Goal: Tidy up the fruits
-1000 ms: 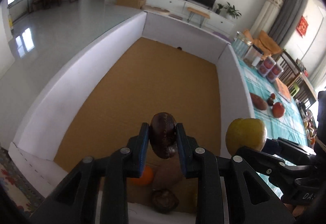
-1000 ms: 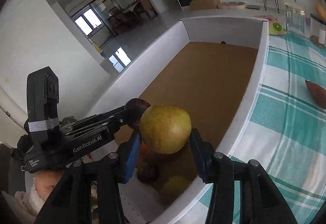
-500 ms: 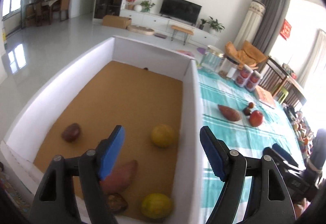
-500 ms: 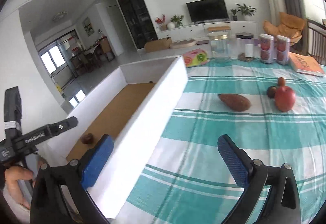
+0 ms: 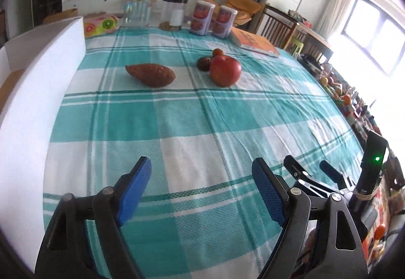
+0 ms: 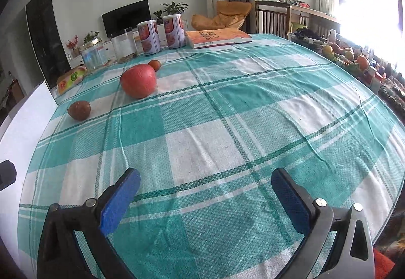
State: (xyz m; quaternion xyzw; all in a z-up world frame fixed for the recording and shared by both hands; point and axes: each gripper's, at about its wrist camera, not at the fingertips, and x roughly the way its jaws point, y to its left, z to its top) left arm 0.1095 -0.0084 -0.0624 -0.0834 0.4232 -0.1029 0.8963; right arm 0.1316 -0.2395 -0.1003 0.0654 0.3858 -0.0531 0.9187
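Observation:
Both grippers are open and empty above the teal checked tablecloth [image 5: 207, 122]. Far ahead of my left gripper [image 5: 202, 190] lie a brown sweet potato [image 5: 150, 74], a red apple [image 5: 225, 70], a small dark fruit [image 5: 203, 63] and a small red-orange fruit [image 5: 218, 52]. In the right wrist view, ahead and left of my right gripper [image 6: 206, 199], are the red apple [image 6: 138, 80], the small red-orange fruit [image 6: 154, 65] and a brown fruit [image 6: 79, 110]. The white box wall [image 5: 38, 91] stands at the left; its inside is mostly hidden. My right gripper also shows in the left wrist view [image 5: 312, 172].
At the table's far edge stand a glass jar [image 5: 137, 10], a black-lidded jar [image 5: 174, 13], two printed cans [image 5: 213, 19], an orange book [image 5: 255, 42] and a fruit-print pouch [image 5: 100, 24]. Cluttered items line the table's right side [image 6: 354, 58].
Both grippers let go of their fruits over the box, opened, and swung right from the box to above the tablecloth, now facing the remaining fruits.

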